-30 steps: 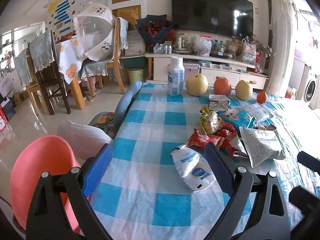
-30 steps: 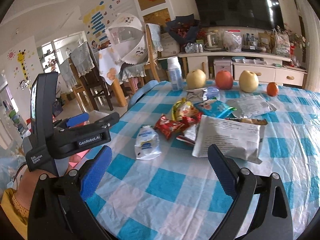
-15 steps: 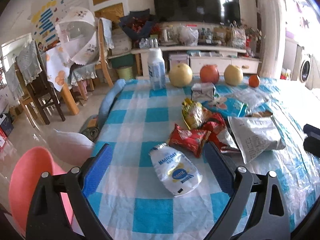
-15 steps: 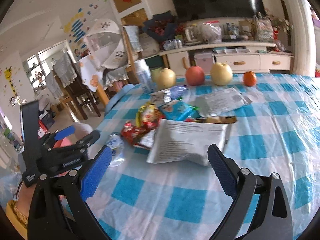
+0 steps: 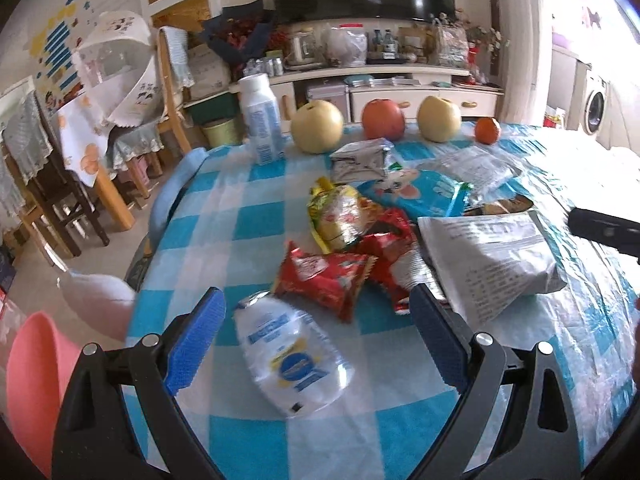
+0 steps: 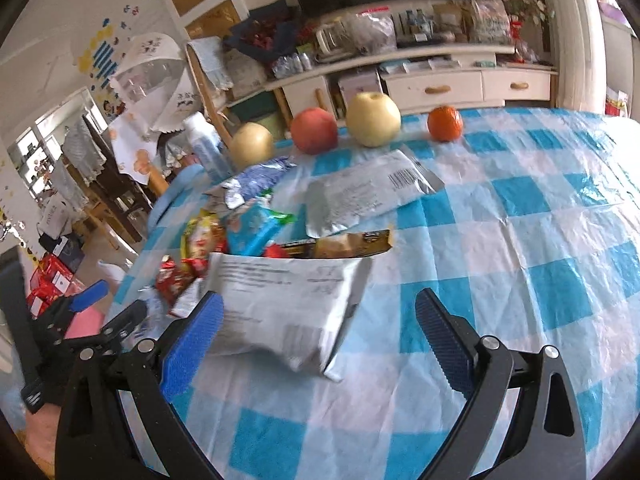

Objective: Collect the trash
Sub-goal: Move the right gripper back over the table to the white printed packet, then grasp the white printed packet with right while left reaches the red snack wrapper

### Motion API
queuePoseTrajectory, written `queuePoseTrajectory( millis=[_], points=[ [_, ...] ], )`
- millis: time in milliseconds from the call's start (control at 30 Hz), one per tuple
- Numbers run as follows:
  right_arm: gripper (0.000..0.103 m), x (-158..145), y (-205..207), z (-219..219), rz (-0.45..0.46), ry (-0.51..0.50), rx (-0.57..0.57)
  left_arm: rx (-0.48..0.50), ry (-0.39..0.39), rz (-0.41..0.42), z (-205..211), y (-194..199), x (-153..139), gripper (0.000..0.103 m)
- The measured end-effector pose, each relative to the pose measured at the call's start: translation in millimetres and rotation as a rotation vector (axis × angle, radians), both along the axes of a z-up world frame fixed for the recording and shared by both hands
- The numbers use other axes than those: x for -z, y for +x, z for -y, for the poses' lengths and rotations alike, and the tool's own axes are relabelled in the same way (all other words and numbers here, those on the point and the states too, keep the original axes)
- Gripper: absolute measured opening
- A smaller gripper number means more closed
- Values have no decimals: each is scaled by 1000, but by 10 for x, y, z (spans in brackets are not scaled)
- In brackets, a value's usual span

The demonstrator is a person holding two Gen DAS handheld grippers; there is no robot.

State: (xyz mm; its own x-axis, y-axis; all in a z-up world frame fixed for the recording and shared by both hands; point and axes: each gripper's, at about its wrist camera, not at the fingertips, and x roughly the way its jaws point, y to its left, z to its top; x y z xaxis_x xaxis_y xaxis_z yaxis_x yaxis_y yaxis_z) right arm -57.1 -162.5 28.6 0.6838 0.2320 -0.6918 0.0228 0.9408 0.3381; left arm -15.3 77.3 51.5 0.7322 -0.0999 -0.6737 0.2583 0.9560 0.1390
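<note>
A: Entry, left wrist view. The left gripper point(image 5: 316, 336) has its jaws spread wide and holds nothing. Between and just ahead of its blue pads lies a flattened clear bottle point(image 5: 290, 356) on the blue-and-white checked tablecloth point(image 5: 224, 216).

B: And the rest of the trash?

A: Just beyond the bottle, a red snack wrapper point(image 5: 324, 276), touching it at the neck end. Behind that, a yellow wrapper point(image 5: 340, 216) and a blue packet point(image 5: 416, 192). To the right, a large grey bag point(image 5: 492, 260) lies flat.

B: Right wrist view?

A: The right gripper point(image 6: 318, 336) is also wide open and empty. The grey bag point(image 6: 280, 308) lies between its pads, nearer the left pad; contact cannot be confirmed. A second silver bag point(image 6: 360, 196) lies further back, with a brown wrapper point(image 6: 340, 242) between the two.

B: Non-trash items?

A: Along the far edge of the table: a white bottle point(image 5: 260, 120) upright, then a yellow pear point(image 5: 316, 126), a red apple point(image 5: 383, 119), another pear point(image 5: 439, 119) and a small orange point(image 5: 487, 130), in a row, apart from each other. A pink basin point(image 5: 36, 368) sits low at the left, off the table.
</note>
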Motion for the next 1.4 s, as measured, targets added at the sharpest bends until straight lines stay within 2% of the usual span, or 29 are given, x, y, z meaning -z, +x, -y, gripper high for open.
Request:
queuePoseTrajectory(
  millis=[67,167,200,233,300,333,500,733,867,933,1000,1167,1233,1333,1400],
  points=[
    [95,77,96,19,-24,13,-14,10,-1,-5,42,20,4,94],
    [95,202,205,2,-67,58,-51,-12,-50,-53,13,118,42,94],
    [95,218,209,-18,-74,62,-61,-21,-65,-70,3,151,61,90],
    [95,231,205,-46,-77,68,-78,-35,-82,-92,-18,199,84,79],
    [95,260,197,-104,-87,76,-119,-65,-138,-142,-75,304,126,68],
    [95,267,188,-130,-90,74,-134,-74,-158,-155,-91,337,143,66],
    [95,250,55,-278,-91,65,-225,-115,-255,-199,-135,518,202,65],
    [95,270,-156,-497,-122,95,-330,-152,-276,-217,-104,678,256,65],
    [95,244,-345,-716,-150,154,-454,-170,-303,-223,-137,760,263,65],
    [95,172,-454,-817,-127,133,-506,-190,-303,-234,-146,794,293,65],
    [95,88,-496,-804,-85,90,-497,-205,-288,-240,-146,804,322,65],
    [95,-82,-415,-551,20,-67,-337,-212,-266,-239,-126,796,319,62],
    [95,-92,-343,-513,24,-86,-318,-214,-263,-237,-120,791,321,61],
    [95,3,-216,-574,-14,-87,-348,-208,-256,-233,-111,776,325,58],
    [95,40,-161,-660,-12,-134,-365,-205,-256,-235,-120,772,331,51]
  ],
)
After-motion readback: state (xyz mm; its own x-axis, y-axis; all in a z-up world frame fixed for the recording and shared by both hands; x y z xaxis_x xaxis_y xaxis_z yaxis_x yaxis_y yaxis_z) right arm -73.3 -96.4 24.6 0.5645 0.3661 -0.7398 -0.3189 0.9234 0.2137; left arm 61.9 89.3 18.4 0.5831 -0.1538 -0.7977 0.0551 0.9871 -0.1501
